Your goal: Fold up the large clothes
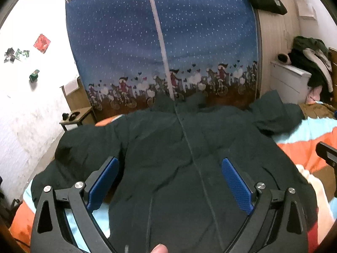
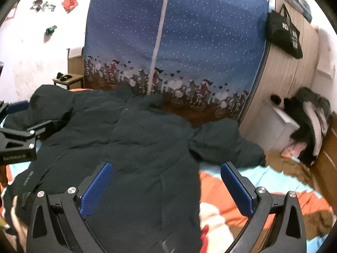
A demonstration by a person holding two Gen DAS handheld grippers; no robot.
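A large dark padded jacket (image 1: 168,147) lies spread flat on the bed, front up, zipper down its middle, sleeves out to both sides. My left gripper (image 1: 169,164) is open and empty, held above the jacket's lower middle. In the right wrist view the jacket (image 2: 130,147) fills the left and centre, its right sleeve (image 2: 223,143) lying out to the right. My right gripper (image 2: 166,168) is open and empty above the jacket's right hem edge. The left gripper's body (image 2: 19,141) shows at the left edge.
The bed has an orange, light blue and brown cover (image 2: 252,194). A blue dotted fabric wardrobe (image 1: 164,42) stands behind the bed. A small side table (image 1: 78,118) is at the left. A white cabinet (image 2: 276,126) with piled clothes (image 2: 311,116) stands at the right.
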